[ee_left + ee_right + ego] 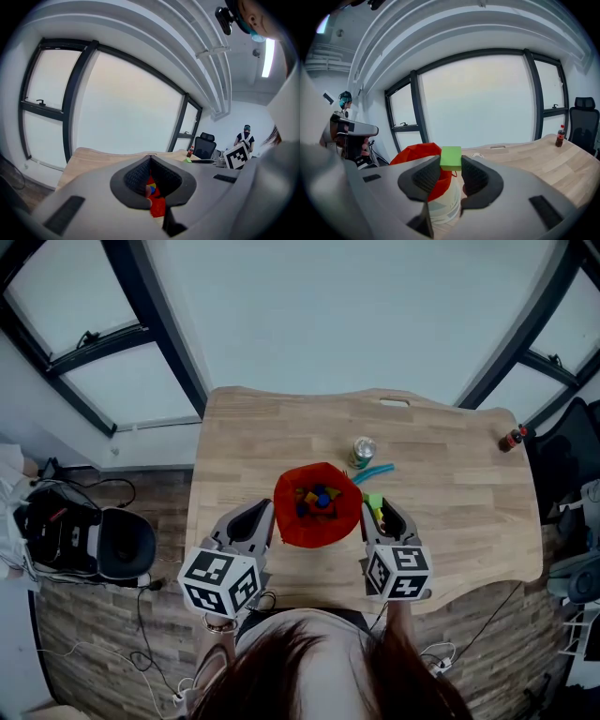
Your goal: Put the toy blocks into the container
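One green block (450, 158) is pinched between the jaws of the right gripper (450, 165), just beside the right rim of the red container (286, 521). The left gripper (150, 160), its jaws closed tip to tip on nothing, is just beside the container's left side. More blocks (317, 499) lie inside the container. Behind it on the table (450, 502) are a can (363, 451) and a teal stick (377, 470). A bottle (511, 439) stands well off to the container's right.

Left gripper (262, 509) and right gripper (382, 506): matte grey moulded shells, dark slot recesses on the flanks, black cross-hatched pads (135, 176) lining the jaws. Each carries a cube (221, 581) faced with black-and-white square markers. Person: long dark reddish-brown hair (319, 676).
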A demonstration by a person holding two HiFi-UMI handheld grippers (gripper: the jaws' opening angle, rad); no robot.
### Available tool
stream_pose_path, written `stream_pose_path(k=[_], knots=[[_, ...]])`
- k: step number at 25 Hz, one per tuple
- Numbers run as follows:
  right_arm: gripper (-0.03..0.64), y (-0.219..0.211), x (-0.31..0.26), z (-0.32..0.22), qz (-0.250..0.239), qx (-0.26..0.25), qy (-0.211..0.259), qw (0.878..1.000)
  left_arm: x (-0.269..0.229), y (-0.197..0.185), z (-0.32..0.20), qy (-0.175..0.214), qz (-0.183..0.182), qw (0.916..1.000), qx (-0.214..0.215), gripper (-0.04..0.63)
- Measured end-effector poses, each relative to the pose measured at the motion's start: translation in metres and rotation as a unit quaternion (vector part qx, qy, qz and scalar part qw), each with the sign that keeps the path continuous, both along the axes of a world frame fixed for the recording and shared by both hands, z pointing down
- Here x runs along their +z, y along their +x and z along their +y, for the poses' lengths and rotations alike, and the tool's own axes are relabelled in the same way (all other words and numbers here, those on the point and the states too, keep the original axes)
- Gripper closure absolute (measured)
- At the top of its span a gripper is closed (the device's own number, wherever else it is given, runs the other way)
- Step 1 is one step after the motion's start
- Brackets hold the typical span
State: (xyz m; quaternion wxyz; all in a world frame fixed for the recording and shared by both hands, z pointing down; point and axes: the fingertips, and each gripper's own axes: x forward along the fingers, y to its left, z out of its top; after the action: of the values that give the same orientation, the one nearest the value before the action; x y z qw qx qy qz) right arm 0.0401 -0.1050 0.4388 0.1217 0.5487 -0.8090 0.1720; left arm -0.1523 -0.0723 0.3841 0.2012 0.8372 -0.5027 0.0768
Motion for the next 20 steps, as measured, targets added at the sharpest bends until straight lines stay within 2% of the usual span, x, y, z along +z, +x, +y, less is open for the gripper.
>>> stream_pose_path(k=[9, 20], knots=[[0.466, -0.017, -0.005, -0.005, -0.009, -0.035, 0.000, 0.999, -0.003, -0.008, -0.003, -0.002, 0.000, 0.9999, -0.011, 0.584], [0.466, -0.037, 0.000, -0.008, 0.012, -0.071, -0.005, 0.997, -0.001, -0.022, -0.002, -0.007, 0.001, 0.9995, -0.031, 0.584]])
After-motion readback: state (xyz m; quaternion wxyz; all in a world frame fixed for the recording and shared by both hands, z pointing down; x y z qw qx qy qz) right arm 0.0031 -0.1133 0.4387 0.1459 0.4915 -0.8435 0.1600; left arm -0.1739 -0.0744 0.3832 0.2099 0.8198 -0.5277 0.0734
